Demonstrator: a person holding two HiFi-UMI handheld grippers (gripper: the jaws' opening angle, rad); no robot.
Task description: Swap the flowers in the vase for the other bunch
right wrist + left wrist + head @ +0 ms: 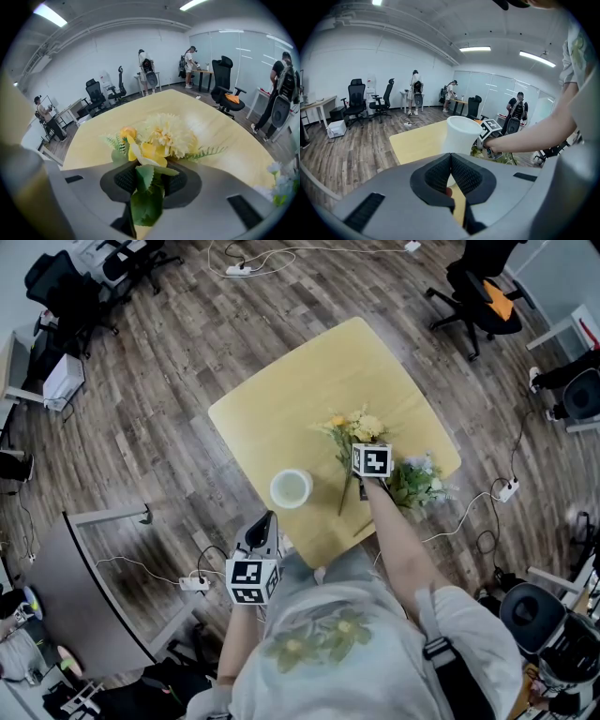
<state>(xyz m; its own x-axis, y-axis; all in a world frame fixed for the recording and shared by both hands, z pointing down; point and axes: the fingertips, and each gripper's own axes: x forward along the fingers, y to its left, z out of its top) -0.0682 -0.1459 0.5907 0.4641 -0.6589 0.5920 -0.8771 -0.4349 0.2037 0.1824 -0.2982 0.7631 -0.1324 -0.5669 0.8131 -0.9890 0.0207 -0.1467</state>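
Observation:
A bunch of yellow flowers (356, 427) lies on the pale wooden table (281, 399), heads pointing away from me. My right gripper (366, 454) is down on its stems. In the right gripper view the pads close on the green leaves and stems (146, 187) just below the yellow blooms (164, 133). The white vase (291, 488) stands empty near the table's near edge and fills the middle of the left gripper view (461, 136). My left gripper (270, 518) hangs off the table's near edge, short of the vase, its pads (461, 174) pressed together on nothing.
A second bunch with white and pale purple flowers (417, 482) lies at the table's right corner, beside my right forearm. Office chairs (478, 292), cables and a power strip (195, 583) lie on the wooden floor around the table. People stand far off in the room.

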